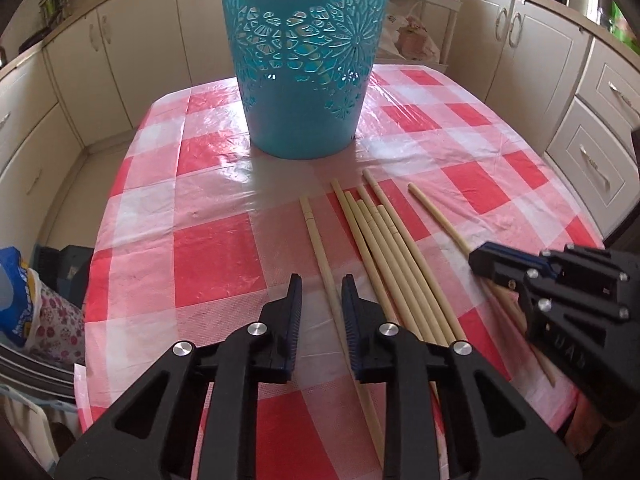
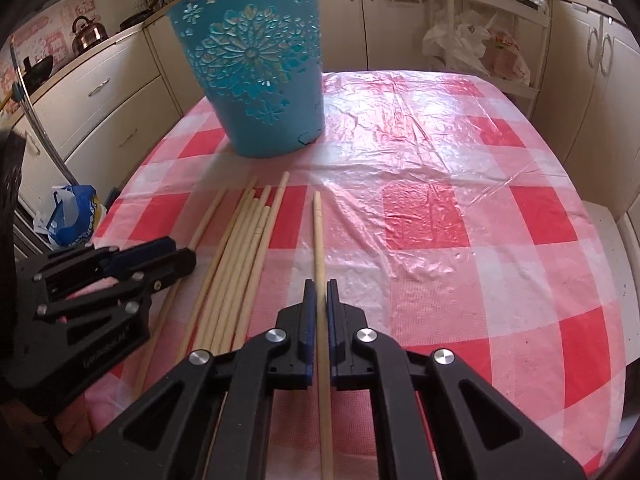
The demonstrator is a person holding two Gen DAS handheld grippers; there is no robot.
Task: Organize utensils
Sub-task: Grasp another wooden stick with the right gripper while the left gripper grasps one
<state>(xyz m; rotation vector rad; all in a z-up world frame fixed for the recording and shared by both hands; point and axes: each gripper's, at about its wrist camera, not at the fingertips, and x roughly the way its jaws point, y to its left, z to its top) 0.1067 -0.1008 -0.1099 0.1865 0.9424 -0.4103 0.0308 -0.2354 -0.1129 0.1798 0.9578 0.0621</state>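
Several pale wooden chopsticks (image 1: 384, 248) lie in a loose row on the red-and-white checked tablecloth (image 1: 216, 256), in front of a teal cut-out basket (image 1: 304, 60). My left gripper (image 1: 321, 288) is open, its fingers on either side of the leftmost chopstick (image 1: 320, 248); it also shows in the right wrist view (image 2: 176, 254). My right gripper (image 2: 319, 292) is closed on the rightmost chopstick (image 2: 318, 232), which runs between its pads; it also shows in the left wrist view (image 1: 482, 260). The basket (image 2: 256, 68) and the middle bundle (image 2: 244, 240) show in the right wrist view.
Cream kitchen cabinets (image 1: 600, 128) surround the table. A white rack with plastic bags (image 2: 480, 52) stands behind the table. A blue bag (image 2: 74, 216) sits on the floor at the left. A kettle (image 2: 88, 34) stands on the counter.
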